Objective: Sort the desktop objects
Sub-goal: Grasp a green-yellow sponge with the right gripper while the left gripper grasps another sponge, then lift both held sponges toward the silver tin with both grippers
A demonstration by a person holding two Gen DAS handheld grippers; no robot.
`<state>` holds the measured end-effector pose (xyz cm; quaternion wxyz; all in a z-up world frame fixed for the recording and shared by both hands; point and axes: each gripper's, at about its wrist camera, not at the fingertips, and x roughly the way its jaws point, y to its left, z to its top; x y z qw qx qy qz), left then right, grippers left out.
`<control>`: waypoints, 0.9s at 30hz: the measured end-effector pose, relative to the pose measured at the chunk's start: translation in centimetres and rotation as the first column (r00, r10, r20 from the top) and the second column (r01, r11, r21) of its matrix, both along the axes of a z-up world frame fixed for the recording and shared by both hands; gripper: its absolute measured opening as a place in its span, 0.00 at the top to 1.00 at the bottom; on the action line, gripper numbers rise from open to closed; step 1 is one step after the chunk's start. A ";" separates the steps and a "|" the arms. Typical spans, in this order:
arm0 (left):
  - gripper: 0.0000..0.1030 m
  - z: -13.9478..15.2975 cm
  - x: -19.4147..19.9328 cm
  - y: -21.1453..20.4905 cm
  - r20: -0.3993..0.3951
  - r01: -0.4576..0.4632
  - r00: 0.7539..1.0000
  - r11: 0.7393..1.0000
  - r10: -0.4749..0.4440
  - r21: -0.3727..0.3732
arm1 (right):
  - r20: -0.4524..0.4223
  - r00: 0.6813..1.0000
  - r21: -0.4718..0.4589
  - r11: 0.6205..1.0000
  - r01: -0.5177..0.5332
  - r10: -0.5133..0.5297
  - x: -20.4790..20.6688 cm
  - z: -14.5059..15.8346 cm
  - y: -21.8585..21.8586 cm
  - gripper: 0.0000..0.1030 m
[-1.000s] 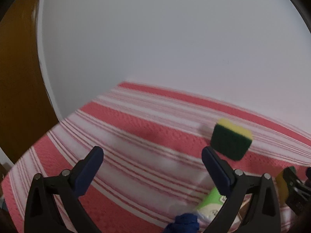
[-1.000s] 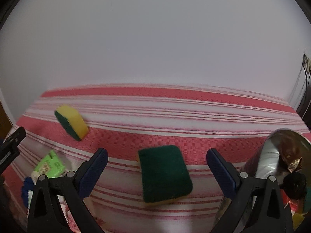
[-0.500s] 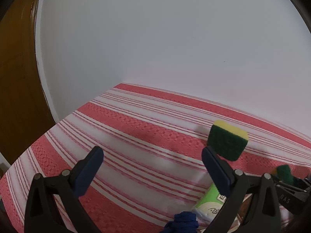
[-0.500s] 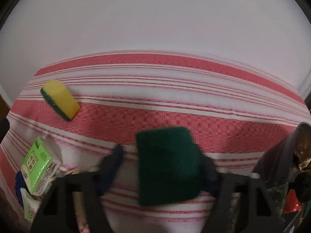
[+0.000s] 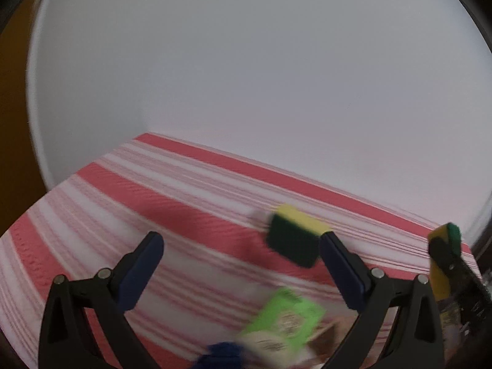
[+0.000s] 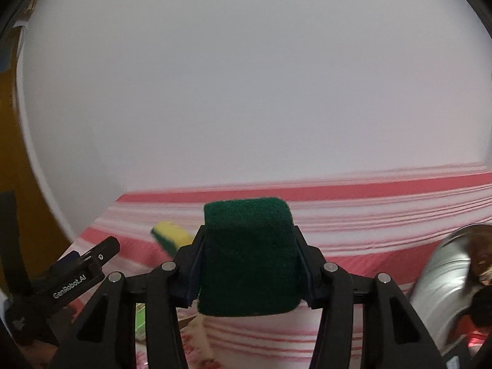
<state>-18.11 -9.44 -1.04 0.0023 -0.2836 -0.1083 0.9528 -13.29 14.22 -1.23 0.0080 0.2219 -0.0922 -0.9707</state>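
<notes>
My right gripper (image 6: pixel 249 264) is shut on a green-and-yellow sponge (image 6: pixel 249 255) and holds it above the red-and-white striped cloth (image 6: pixel 369 215). The held sponge also shows at the right edge of the left wrist view (image 5: pixel 446 240). A second sponge (image 5: pixel 295 233) lies on the cloth (image 5: pixel 153 200) just left of my left gripper's right finger; it shows behind my right gripper too (image 6: pixel 169 235). My left gripper (image 5: pixel 240 264) is open and empty above the cloth.
A light green box (image 5: pixel 286 319) and a blue object (image 5: pixel 221 356) lie below my left gripper. A shiny metal container (image 6: pixel 452 270) stands at the right. A white wall rises behind the table; a brown panel (image 5: pixel 15 123) is at the left.
My right gripper has shut on the green sponge and lifted it off the cloth. My left gripper has shifted slightly; the view is blurred.
</notes>
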 end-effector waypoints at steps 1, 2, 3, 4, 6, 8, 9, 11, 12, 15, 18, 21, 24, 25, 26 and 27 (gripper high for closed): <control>0.01 0.3 -0.6 0.7 0.011 0.007 1.000 1.000 -0.007 0.004 | -0.008 1.000 0.001 1.000 0.017 -0.017 0.1 0.1 0.3 0.49; 0.01 0.6 -1.4 1.4 0.025 0.009 1.000 1.000 -0.009 0.011 | -0.014 0.999 -0.002 0.999 0.035 -0.035 0.1 0.3 0.7 0.49; 0.01 0.8 -2.4 2.4 0.040 0.007 0.999 1.000 -0.008 0.016 | -0.018 0.999 -0.005 0.999 0.049 -0.049 0.2 0.4 1.1 0.49; 0.01 0.8 -3.5 3.4 0.062 0.003 0.998 1.000 -0.004 0.014 | -0.021 0.998 -0.008 0.998 0.060 -0.061 0.2 0.4 1.4 0.49; 0.01 0.2 -5.6 5.1 0.109 -0.011 0.994 1.000 0.012 -0.009 | -0.027 0.995 -0.015 0.996 0.092 -0.092 0.9 0.7 2.7 0.49; 0.03 -0.6 -7.6 6.4 0.162 -0.045 0.985 0.997 0.053 -0.056 | -0.029 0.993 -0.019 0.994 0.112 -0.112 0.2 0.7 2.7 0.49; 0.04 -1.0 -8.3 6.7 0.185 -0.055 0.981 0.996 0.066 -0.067 | -0.029 0.993 -0.023 0.993 0.118 -0.118 0.1 0.7 3.0 0.49; 0.05 -2.0 -9.6 7.0 0.239 -0.059 0.968 0.996 0.073 -0.064 | -0.023 0.992 -0.043 0.992 0.121 -0.122 -0.1 0.8 3.5 0.49; 0.07 -2.7 -10.2 6.9 0.265 -0.065 0.961 0.996 0.078 -0.059 | -0.019 0.992 -0.049 0.992 0.120 -0.121 -0.2 0.8 3.6 0.49; 0.24 -4.4 -10.9 6.3 0.325 -0.056 0.943 0.997 0.069 -0.048 | -0.010 0.993 -0.039 0.992 0.119 -0.120 -0.5 0.9 3.6 0.49; 0.39 -5.1 -11.1 6.2 0.326 0.020 0.945 1.000 -0.024 0.014 | -0.005 0.994 -0.032 0.993 0.113 -0.113 -0.8 0.9 3.5 0.49; 0.41 -3.9 -9.8 6.3 0.229 0.046 0.972 0.999 -0.049 0.019 | -0.011 0.993 -0.018 0.993 0.119 -0.120 -1.1 0.9 3.2 0.49; 0.41 -1.7 -7.6 6.5 0.086 0.052 0.995 0.999 -0.052 -0.002 | -0.024 0.992 -0.017 0.992 0.123 -0.124 -0.7 1.0 3.7 0.49; 0.41 -1.1 -6.8 6.6 0.046 0.053 0.998 0.998 -0.053 -0.015 | -0.032 0.991 -0.018 0.992 0.126 -0.127 -0.9 1.0 3.7 0.49; 0.41 -0.6 -5.9 6.9 0.009 0.058 0.998 0.998 -0.058 -0.021 | -0.036 0.991 -0.017 0.992 0.128 -0.129 -0.9 1.1 3.8 0.49; 0.41 -0.1 -4.9 7.1 -0.027 0.067 0.997 0.997 -0.068 -0.022 | -0.041 0.990 -0.016 0.991 0.132 -0.132 -1.0 1.1 3.8 0.49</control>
